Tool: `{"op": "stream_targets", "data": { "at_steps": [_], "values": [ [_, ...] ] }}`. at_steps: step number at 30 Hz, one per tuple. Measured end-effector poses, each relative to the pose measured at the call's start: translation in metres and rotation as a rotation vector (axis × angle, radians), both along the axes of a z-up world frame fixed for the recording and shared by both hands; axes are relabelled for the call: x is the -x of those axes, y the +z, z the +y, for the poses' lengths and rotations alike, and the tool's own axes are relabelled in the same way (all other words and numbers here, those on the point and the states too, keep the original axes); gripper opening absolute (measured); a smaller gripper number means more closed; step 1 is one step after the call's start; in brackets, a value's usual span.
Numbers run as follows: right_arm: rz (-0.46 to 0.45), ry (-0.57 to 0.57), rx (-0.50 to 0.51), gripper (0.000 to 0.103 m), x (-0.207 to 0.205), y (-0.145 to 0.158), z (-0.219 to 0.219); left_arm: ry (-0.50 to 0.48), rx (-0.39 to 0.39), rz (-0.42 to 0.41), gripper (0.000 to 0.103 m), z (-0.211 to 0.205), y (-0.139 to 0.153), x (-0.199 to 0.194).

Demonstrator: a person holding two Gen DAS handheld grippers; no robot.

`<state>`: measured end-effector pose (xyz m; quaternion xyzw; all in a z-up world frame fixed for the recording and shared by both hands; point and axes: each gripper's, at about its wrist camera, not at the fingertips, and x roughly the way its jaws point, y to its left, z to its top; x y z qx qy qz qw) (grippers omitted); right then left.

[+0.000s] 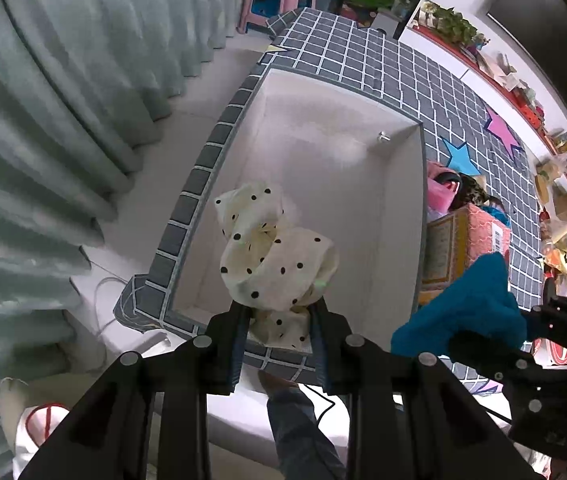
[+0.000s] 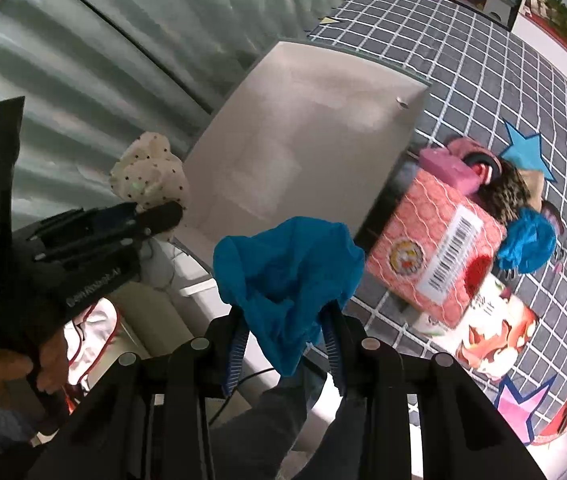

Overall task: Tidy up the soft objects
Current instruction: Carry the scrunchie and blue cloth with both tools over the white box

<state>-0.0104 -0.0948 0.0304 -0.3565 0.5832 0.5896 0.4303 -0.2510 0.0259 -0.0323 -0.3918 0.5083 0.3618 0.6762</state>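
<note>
Left gripper [image 1: 279, 330] is clamped on a cream polka-dot cloth [image 1: 275, 252], the bunched fabric pinched between its blue-padded fingers [image 1: 238, 344] and hanging in the air over the near end of a white open box [image 1: 403, 216]. In the right wrist view the same gripper [image 2: 155, 210] shows from the side, with the dotted cloth [image 2: 147, 172] puffing up above it, off to the left of the box [image 2: 303, 128].

Right gripper [image 2: 285, 334] has its fingers [image 2: 333, 344] squeezed on a teal cloth [image 2: 287, 264], held up in front of the camera, just beside the box's near right corner. From the left wrist view that teal cloth [image 1: 467, 304] sticks out of the right gripper [image 1: 483, 344], to the right of the box.

The box sits on a grey grid-patterned cover with coloured stars [image 1: 423, 76]. Right of the box lies a cluster of things: an orange-pink carton with a barcode label [image 2: 435, 256], a pink item [image 2: 449, 170] behind it, a second teal bundle [image 2: 527, 242] resting on the cover, and a printed package [image 2: 495, 332] nearer the camera. Pale green curtains [image 1: 51, 128] hang along the left.
</note>
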Motion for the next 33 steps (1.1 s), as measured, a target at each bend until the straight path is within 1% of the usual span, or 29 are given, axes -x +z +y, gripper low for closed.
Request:
{"op": "stream_targets", "data": {
  "at_steps": [12, 17, 23, 28, 33],
  "values": [
    [-0.004, -0.033, -0.016, 0.036, 0.002, 0.005, 0.05, -0.02, -0.029, 0.011, 0.031, 0.028, 0.003, -0.02],
    [-0.027, -0.053, -0.019, 0.036, -0.01, 0.001, 0.072, -0.024, -0.04, 0.033, 0.031, 0.044, -0.001, -0.033],
    [-0.035, -0.094, -0.011, 0.036, -0.028, -0.008, 0.1, -0.024, -0.053, 0.059, 0.031, 0.062, -0.008, -0.052],
    [-0.032, -0.119, 0.001, 0.036, -0.033, -0.017, 0.114, -0.013, -0.054, 0.075, 0.031, 0.076, -0.015, -0.065],
    [-0.02, -0.142, 0.022, 0.036, -0.035, -0.032, 0.132, -0.005, -0.051, 0.088, 0.031, 0.086, -0.023, -0.076]
  ]
}}
